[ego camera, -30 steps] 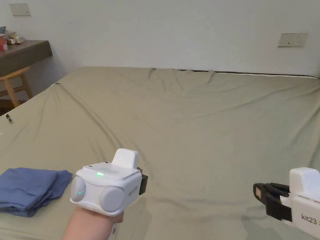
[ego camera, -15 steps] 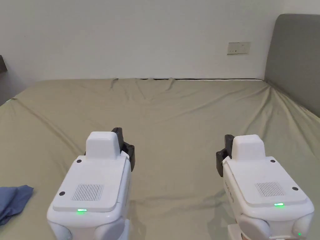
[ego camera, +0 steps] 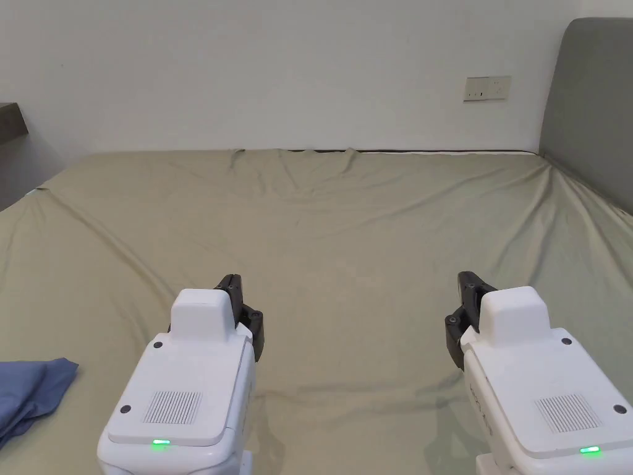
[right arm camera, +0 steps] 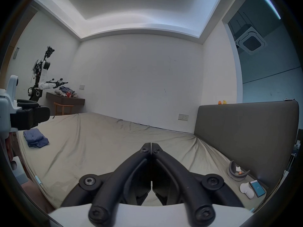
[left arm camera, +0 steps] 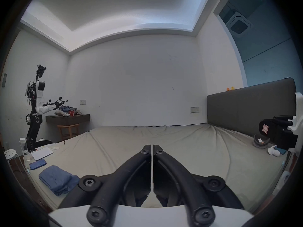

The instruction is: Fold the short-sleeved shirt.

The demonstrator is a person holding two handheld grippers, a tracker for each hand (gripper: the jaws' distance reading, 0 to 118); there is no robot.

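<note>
A blue shirt (ego camera: 31, 389) lies folded in a small stack on the bed's near left corner, also seen as the blue shirt (left arm camera: 57, 179) in the left gripper view and the blue shirt (right arm camera: 35, 137) in the right gripper view. My left gripper (ego camera: 232, 286) hovers over the green sheet, well right of the shirt, jaws pressed together with nothing between them (left arm camera: 152, 146). My right gripper (ego camera: 470, 279) is held level with it farther right, its jaws likewise closed on nothing (right arm camera: 150, 144).
The bed (ego camera: 346, 222) with its green sheet stretches ahead to a white wall; a grey headboard (ego camera: 587, 105) stands at the right. A phone (left arm camera: 38, 163) and paper lie near the shirt. A grey bowl (right arm camera: 237, 173), white toy and phone sit by the headboard. A robot (left arm camera: 35, 109) stands by a desk.
Both grippers have swung from pointing sideways to pointing forward side by side, away from the shirt. The head camera turned right, bringing in the headboard and pushing the shirt to the left edge.
</note>
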